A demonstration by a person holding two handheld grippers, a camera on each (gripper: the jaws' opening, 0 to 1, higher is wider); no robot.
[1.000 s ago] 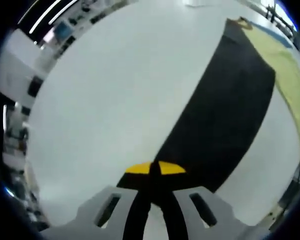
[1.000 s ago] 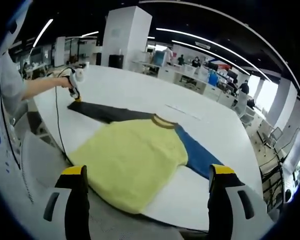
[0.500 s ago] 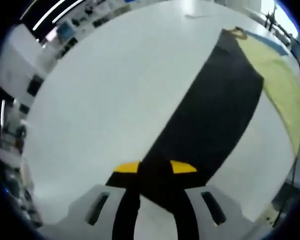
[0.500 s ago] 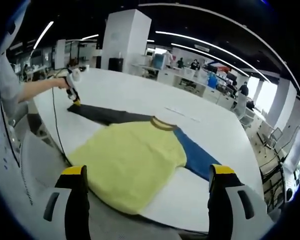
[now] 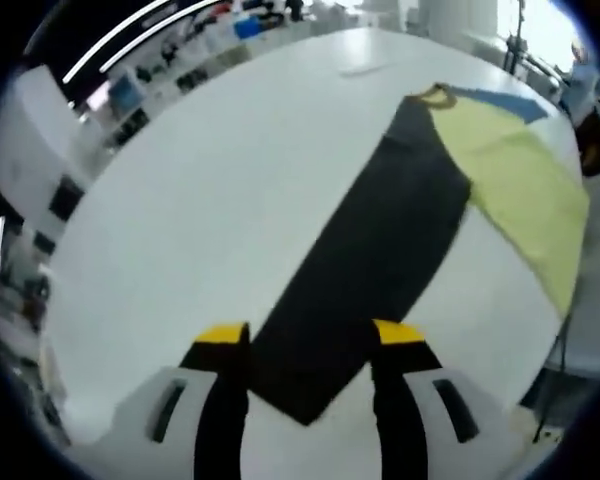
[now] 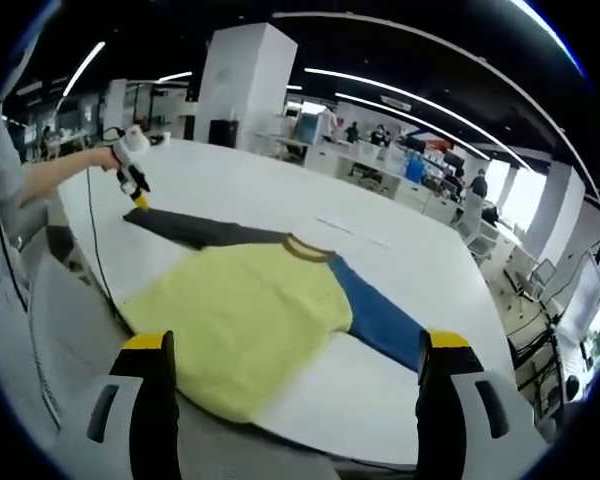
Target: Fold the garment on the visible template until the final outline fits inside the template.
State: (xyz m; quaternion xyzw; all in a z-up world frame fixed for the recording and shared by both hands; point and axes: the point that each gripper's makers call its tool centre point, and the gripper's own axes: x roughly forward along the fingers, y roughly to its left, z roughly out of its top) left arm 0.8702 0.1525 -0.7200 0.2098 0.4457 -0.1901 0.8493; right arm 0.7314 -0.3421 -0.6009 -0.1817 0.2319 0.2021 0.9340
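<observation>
Opposite views share the garment (image 5: 400,230) (image 6: 250,310), left nearer.

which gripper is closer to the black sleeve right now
Left. The left gripper is open right at the black sleeve cuff, jaws either side of it. The right gripper is open, back by the shirt's yellow hem.

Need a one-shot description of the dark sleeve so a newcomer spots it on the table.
Start at the white table and find the yellow sweater spread on it. The dark sleeve runs straight out from the brown collar toward the left gripper. It is near black; the opposite sleeve is blue.
</observation>
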